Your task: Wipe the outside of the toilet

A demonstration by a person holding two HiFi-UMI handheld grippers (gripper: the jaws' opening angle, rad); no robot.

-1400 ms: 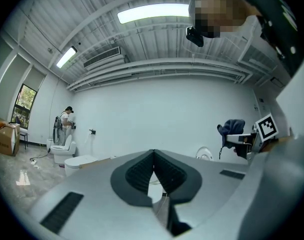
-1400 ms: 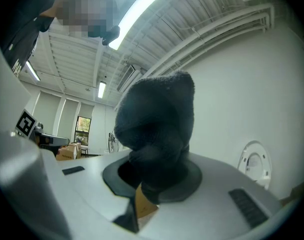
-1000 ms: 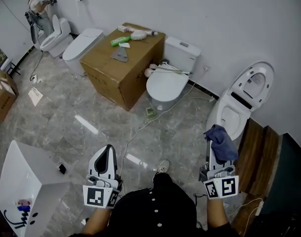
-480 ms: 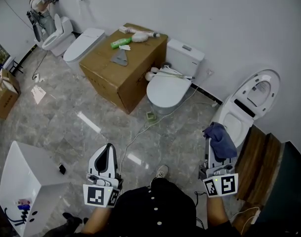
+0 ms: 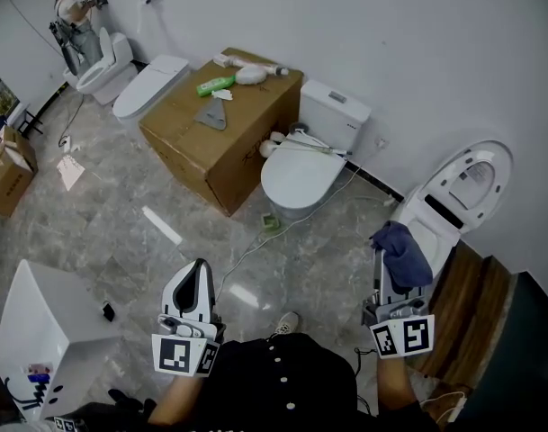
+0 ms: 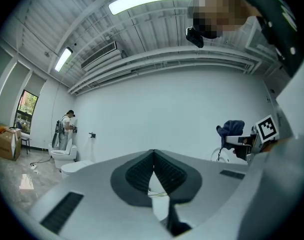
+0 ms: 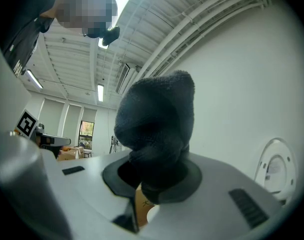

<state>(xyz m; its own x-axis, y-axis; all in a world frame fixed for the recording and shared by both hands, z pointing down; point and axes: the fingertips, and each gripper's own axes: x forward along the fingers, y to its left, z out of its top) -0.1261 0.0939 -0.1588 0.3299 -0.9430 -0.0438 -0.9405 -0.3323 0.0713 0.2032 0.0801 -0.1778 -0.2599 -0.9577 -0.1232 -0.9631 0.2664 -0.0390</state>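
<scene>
The dark blue cloth [image 5: 403,252] was held clamped in the right gripper [image 5: 382,263], the open-lidded toilet [image 5: 433,221] was seen just ahead to its right by the wall, and the farther left gripper [image 5: 199,270] was kept closed, empty.

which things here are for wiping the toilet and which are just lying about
For the job:
- cloth, clamped in the right gripper
- open toilet beside it, likely the one to wipe

Lying about:
- box
- green bottle on it
- closed toilet
- left gripper, shut, empty
</scene>
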